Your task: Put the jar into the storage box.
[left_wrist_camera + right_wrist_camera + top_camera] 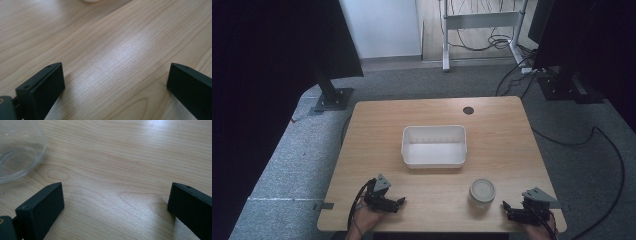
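A white rectangular bin (434, 145) sits empty in the middle of the wooden table (377, 125). A clear glass jar (482, 192) with a pale lid stands near the front edge, right of centre. My left gripper (400, 202) rests at the front left, held by a hand, jaws wide open over bare wood (115, 75). My right gripper (507, 207) lies at the front right corner, open, just right of the jar. In the right gripper view the jar's glass base (17, 152) curves in at the upper left, clear of the jaws (116, 205).
A round cable hole (468, 110) marks the table's far side. Dark panels on metal feet (332, 97) stand on the grey carpet at both sides. Cables (607, 150) trail on the floor right of the table. A white desk frame (479, 30) stands behind.
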Demonstrator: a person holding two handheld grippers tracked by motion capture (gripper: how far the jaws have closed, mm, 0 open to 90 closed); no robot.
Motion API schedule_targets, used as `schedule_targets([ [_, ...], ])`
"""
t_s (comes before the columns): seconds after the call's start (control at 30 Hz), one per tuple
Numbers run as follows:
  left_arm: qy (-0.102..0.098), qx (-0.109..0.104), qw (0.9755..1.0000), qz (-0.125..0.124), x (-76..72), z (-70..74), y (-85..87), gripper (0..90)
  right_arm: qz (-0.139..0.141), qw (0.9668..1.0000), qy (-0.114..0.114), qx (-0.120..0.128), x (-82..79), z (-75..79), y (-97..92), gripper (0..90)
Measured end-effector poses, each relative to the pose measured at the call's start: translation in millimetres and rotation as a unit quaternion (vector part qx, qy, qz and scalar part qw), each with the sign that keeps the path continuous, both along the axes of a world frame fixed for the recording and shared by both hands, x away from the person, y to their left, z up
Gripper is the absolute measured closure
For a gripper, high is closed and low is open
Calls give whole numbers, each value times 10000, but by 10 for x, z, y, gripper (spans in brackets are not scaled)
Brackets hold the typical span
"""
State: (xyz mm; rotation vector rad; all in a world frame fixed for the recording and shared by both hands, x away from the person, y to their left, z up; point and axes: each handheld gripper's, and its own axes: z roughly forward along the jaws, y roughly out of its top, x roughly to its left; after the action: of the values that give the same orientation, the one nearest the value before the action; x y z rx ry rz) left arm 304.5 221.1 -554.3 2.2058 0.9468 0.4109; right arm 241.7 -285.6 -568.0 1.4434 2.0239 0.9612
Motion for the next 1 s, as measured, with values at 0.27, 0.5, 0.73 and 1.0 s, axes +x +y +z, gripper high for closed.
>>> schedule_targets([
  [0.27,3,4,10000,-3,2,1,20,10,40,10000,4,-8,-2,1,1,3],
  [0.5,1,2,10000,77,5,1,25,11,39,10000,7,-8,-2,2,2,3],
  [0.73,-2,-2,9999,105,7,0,27,12,40,10000,3,-15,-5,4,6,12],
  [1.0,2,-8,9999,139,7,0,28,11,85,9999,36,-65,-15,22,29,23],
])
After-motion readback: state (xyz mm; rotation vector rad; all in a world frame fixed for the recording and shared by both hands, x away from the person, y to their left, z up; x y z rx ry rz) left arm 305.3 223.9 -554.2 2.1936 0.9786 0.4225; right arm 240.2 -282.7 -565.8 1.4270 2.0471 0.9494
